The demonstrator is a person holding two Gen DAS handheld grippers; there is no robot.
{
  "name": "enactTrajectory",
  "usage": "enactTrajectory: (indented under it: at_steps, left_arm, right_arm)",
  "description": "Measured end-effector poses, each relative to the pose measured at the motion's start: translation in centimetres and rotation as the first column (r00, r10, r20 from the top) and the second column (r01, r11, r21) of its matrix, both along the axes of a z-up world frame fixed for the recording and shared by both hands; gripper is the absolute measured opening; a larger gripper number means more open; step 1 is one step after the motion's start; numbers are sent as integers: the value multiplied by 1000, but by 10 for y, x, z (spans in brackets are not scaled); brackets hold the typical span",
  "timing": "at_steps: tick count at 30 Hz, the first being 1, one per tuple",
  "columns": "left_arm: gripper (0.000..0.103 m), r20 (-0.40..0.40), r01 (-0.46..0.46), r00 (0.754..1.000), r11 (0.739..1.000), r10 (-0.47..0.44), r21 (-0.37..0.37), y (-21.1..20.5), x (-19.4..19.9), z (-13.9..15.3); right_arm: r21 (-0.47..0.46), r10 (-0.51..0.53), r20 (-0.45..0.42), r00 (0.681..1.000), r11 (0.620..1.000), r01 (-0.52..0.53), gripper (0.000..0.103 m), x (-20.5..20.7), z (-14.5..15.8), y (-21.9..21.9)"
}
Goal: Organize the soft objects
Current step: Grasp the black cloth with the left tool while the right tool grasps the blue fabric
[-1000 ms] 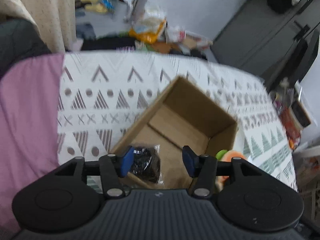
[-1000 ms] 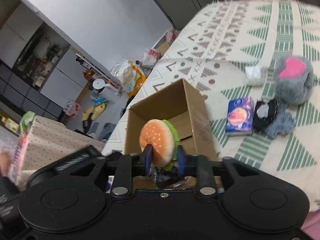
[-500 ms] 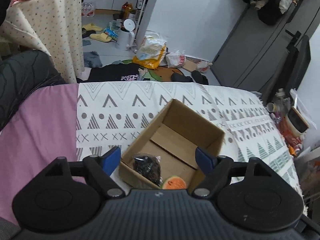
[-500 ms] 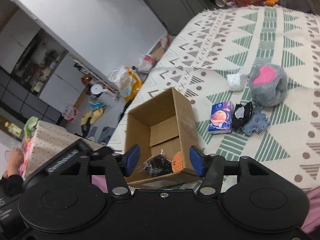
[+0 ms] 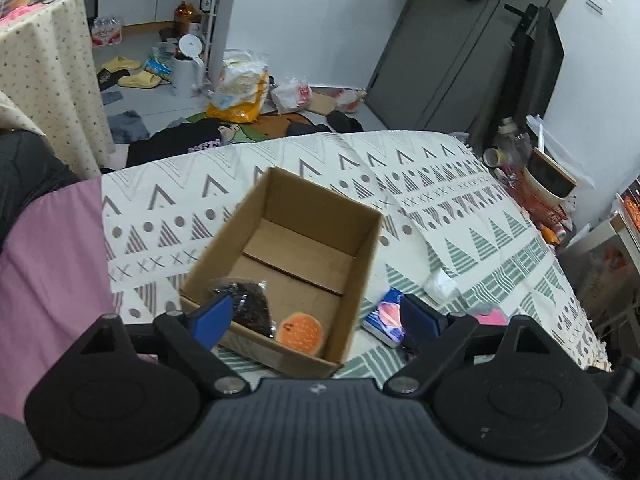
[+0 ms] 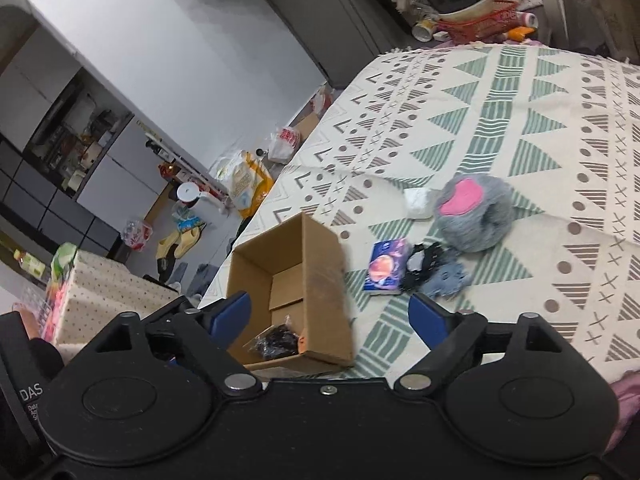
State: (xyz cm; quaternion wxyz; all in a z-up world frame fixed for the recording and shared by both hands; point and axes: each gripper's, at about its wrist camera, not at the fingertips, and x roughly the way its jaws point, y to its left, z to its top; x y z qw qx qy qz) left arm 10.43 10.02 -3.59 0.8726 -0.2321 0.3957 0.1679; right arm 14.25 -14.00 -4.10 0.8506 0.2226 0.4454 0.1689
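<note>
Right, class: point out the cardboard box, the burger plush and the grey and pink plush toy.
cardboard box (image 5: 362, 264): left wrist view, inner face of its right wall.
burger plush (image 5: 301, 331): left wrist view, middle of its orange bun.
grey and pink plush toy (image 6: 460, 197): right wrist view, its pink patch.

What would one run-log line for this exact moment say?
left gripper: jaws opening, empty | right gripper: jaws opening, empty | cardboard box: burger plush, black packet | outside: grey plush, tissue pack
</note>
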Motion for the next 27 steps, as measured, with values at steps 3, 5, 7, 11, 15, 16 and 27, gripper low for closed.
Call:
enactTrajectory:
  at_steps: [3,5,7,11,15,16,27]
  left_arm:
    - [90,6,33,999,999,-33,8,-12,5,2]
    - [90,10,64,998,998,-64,2,-20,9,1]
    - [90,12,98,995,995,-98,-1,-29,15,0]
    - [90,1,177,984,984,-177,13,-47,28,-5]
    - [89,-5,275,961,961,-275,35,-70,42,-11]
    - [88,-8,299,954,953,-299,42,-76,45,-12]
    - [64,-99,416,906,909,-412,28,-105,90,-43]
  right_arm:
    - [12,-25,-4,1000,1000,25,86,7,-7,-16]
    - [30,-39,-9,999,999,39,86,13,-14,-25]
    - [50,-51,-15,999,997,52,86,17,-23,-34]
    - [114,-70,-48,996,991,75,83,25,-44,-46]
    - [164,-97,-90,991,980,111,78,31,-61,-58]
    - [178,-112,-108,988,975,130,76,33,-66,-62]
    - [270,-203,-261,944,923,274,56,44,-114,-93]
